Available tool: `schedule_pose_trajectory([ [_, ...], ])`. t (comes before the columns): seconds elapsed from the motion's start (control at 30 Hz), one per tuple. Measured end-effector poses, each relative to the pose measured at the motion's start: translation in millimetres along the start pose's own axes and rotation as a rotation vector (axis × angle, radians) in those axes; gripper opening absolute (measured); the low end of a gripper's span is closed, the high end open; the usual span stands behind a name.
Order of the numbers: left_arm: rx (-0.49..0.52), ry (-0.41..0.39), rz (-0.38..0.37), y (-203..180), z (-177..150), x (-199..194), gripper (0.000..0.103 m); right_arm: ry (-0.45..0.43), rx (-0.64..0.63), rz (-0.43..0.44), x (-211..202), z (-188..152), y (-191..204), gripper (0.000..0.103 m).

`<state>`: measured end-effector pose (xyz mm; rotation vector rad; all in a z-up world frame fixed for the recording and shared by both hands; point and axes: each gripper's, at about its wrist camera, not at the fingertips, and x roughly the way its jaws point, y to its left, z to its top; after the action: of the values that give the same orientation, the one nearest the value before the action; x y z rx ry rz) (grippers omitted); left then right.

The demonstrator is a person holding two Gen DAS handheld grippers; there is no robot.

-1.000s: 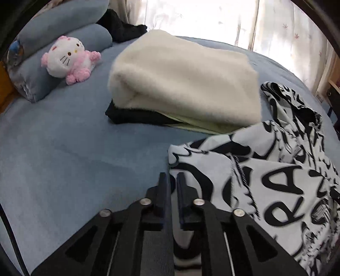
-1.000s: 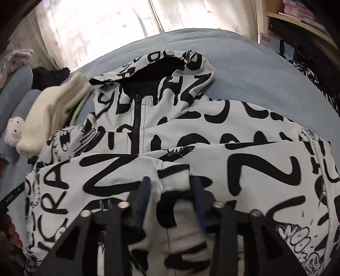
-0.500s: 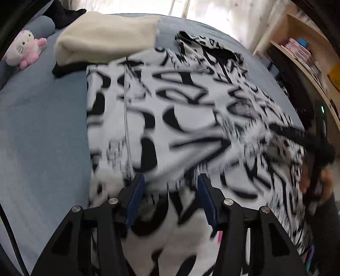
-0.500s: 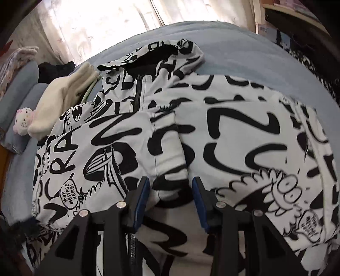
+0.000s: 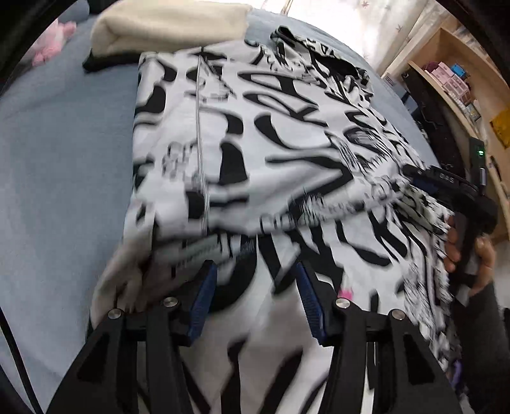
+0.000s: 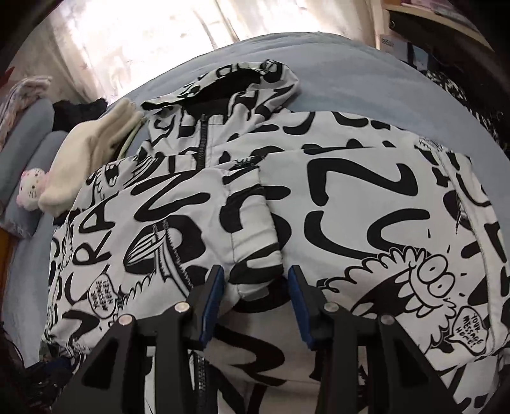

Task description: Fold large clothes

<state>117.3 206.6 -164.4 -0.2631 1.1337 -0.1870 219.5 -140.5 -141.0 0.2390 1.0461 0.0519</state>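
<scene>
A white hooded jacket with black graffiti lettering (image 6: 318, 197) lies spread on the blue bed, hood toward the window, both sleeves folded in over its front. It also shows, blurred, in the left wrist view (image 5: 255, 143). My left gripper (image 5: 256, 286) is open just above the jacket's lower part, near its left edge. My right gripper (image 6: 256, 286) is open, with a folded sleeve cuff (image 6: 255, 254) lying between its fingertips. The right gripper also shows in the left wrist view (image 5: 446, 188), held by a hand at the jacket's right edge.
A folded cream fleece (image 5: 169, 25) on a dark garment lies at the jacket's top left, also in the right wrist view (image 6: 92, 153). A pink-and-white plush cat (image 6: 32, 188) leans on blue pillows. Wooden shelves (image 5: 462, 82) stand to the right. Blue bed sheet (image 5: 63, 159) lies left.
My left gripper went from shut near the jacket's corner to open and swung over the jacket's lower part. My right gripper stayed open and drew back a little toward the hem.
</scene>
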Motion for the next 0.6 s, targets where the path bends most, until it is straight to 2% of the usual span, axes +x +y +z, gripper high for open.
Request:
schedule_pose_trajectory([
  [0.07, -0.007, -0.049, 0.075, 0.1, 10.3, 4.1, 0.050, 0.011, 0.002, 0.008, 6.9, 3.0, -0.1, 0.041],
  [0.13, -0.072, -0.076, 0.107, 11.0, 18.1, 4.3, 0.046, 0.033, -0.010, 0.022, 13.0, 5.0, 1.9, 0.041],
  [0.2, -0.140, -0.108, 0.132, 24.9, 21.4, -0.3, 0.043, 0.021, -0.012, 0.053, 7.4, 5.0, 6.0, 0.034],
  [0.27, -0.190, -0.125, 0.121, 41.1, 20.1, -3.5, 0.042, -0.022, -0.040, 0.067, -3.7, 2.0, 13.3, 0.034],
  [0.33, -0.204, -0.091, 0.079, 53.6, 17.8, 1.8, 0.042, -0.006, -0.071, -0.033, 5.6, -4.0, 17.5, 0.034],
  [0.4, -0.167, -0.068, 0.066, 54.0, 17.0, 1.0, 0.042, 0.039, -0.066, -0.045, 16.5, -7.4, 14.2, 0.034],
  [0.43, -0.130, -0.045, 0.072, 49.4, 17.1, -1.0, 0.046, 0.036, -0.042, -0.033, 13.8, -7.6, 11.3, 0.034],
  [0.47, -0.092, -0.014, 0.075, 43.8, 16.7, -3.4, 0.055, 0.034, -0.029, -0.026, 9.1, -6.2, 10.2, 0.034],
  [0.53, -0.042, 0.033, 0.034, 32.0, 13.4, -12.2, 0.058, 0.017, -0.006, -0.015, -3.9, -4.1, 10.6, 0.034],
  [0.6, 0.028, 0.027, -0.036, 14.6, 11.6, -33.7, 0.058, -0.028, -0.010, 0.015, -20.6, -5.3, 18.1, 0.034],
])
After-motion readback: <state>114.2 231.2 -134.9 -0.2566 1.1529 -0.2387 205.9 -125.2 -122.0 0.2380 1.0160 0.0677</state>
